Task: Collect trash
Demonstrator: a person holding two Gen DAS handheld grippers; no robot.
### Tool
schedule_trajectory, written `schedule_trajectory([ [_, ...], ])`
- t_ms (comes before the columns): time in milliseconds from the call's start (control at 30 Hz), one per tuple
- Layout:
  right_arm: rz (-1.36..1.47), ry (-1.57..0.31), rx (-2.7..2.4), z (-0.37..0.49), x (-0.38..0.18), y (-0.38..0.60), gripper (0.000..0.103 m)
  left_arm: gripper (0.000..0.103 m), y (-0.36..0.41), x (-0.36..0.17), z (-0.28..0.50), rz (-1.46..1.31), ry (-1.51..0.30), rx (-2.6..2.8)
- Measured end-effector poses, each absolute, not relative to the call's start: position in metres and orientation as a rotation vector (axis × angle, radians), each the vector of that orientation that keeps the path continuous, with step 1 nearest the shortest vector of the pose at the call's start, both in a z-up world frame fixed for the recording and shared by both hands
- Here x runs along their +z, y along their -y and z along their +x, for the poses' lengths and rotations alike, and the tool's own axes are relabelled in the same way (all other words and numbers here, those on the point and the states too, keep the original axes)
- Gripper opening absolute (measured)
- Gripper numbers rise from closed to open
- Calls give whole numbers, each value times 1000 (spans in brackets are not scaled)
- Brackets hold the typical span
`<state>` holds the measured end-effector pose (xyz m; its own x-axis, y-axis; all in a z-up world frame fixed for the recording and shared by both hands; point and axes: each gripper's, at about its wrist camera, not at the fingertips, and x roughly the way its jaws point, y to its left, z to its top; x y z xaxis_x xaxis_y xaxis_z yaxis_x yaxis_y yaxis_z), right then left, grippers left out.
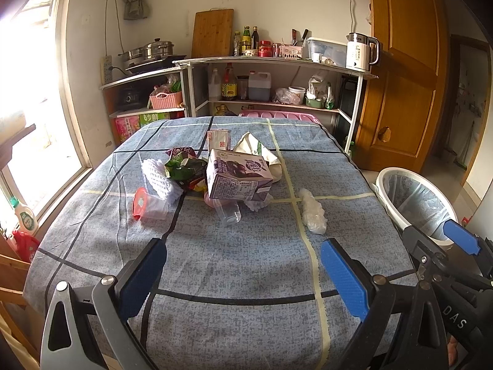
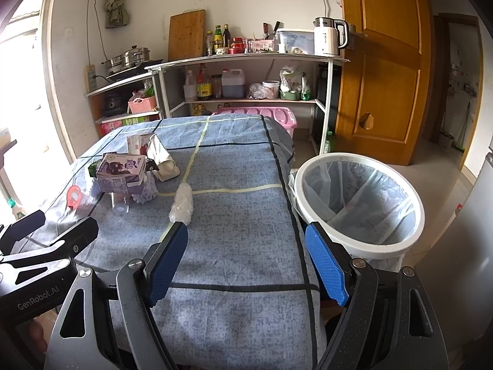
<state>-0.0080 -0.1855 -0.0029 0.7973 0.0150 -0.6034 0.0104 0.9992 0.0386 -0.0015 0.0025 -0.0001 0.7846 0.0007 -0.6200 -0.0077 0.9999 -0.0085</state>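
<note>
Table [image 1: 246, 262]: covered by a blue-grey checked cloth with black and pale yellow lines; the trash sits in a cluster toward its far middle.
Waste bin [image 2: 400, 240]: white, round, lined with a clear bag, standing on the floor just beside the table's right edge; the liner looks empty as far as the view reaches.
Left gripper [image 1: 243, 274]: hangs over the near part of the table, jaws spread wide, nothing between the blue pads.
Right gripper [image 2: 246, 259]: over the table's near right corner, beside the bin, jaws wide apart and holding nothing.
Purple milk carton [image 1: 238, 178]: lies on its side at the middle of the pile, resting on other rubbish.
Cream paper bag [image 1: 262, 154]: crumpled, just behind the carton.
Green snack wrapper [image 1: 185, 169]: left of the carton, touching a white knitted cloth [image 1: 160, 178].
Crumpled clear plastic [image 1: 312, 212]: alone, right of the pile, on a yellow line.
Clear plastic bottle [image 1: 228, 212]: in front of the carton, contents not discernible.
Red-lidded clear tub [image 1: 148, 205]: on its side, left front of the pile.
</note>
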Motion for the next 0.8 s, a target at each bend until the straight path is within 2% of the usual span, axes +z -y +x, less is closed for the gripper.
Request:
schedule_trajectory([
  [800, 42, -648, 3, -9, -3, 186, 79, 102, -2, -1, -1, -7, -671, 6],
])
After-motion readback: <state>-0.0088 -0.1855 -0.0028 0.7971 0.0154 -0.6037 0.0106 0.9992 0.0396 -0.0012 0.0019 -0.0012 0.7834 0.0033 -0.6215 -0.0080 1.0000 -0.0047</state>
